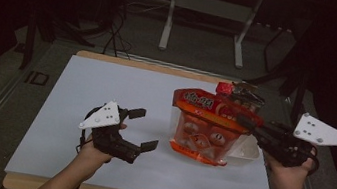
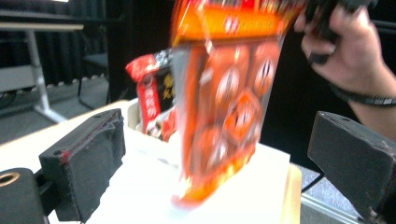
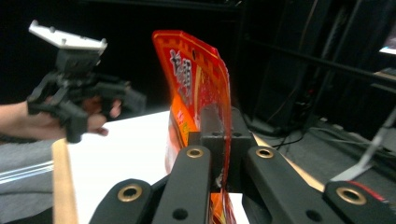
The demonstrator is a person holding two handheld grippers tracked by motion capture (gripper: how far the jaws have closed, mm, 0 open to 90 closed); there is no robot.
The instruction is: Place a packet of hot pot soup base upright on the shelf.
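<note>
Mid-transfer of the orange snack bag (image 1: 208, 128): hanging near upright over the white table sheet (image 1: 95, 164), at about three o'clock from the sheet's middle in the high view, lower edge just at or barely above the surface, too blurred in the left gripper view to tell which. Pinched at the top right corner by the right gripper (image 1: 248, 122), jaws clamped flat on the bag's sealed edge, as seen up close in the right gripper view (image 3: 215, 140). Left gripper (image 1: 143, 130) at nine o'clock of the bag, clear of it, jaws spread wide with nothing between them. Behind the bag, at its twelve o'clock, a red-and-black packet (image 2: 152, 88) standing in a pale tray (image 1: 246, 154) at the sheet's far right. Judged step: lifting the bag single-handed, left side freed. Next move likely calling for a steady carry toward the tray, keeping the swinging lower edge from catching the rim or knocking the packet, and a firm pinch, since a thin seal can slip.
</note>
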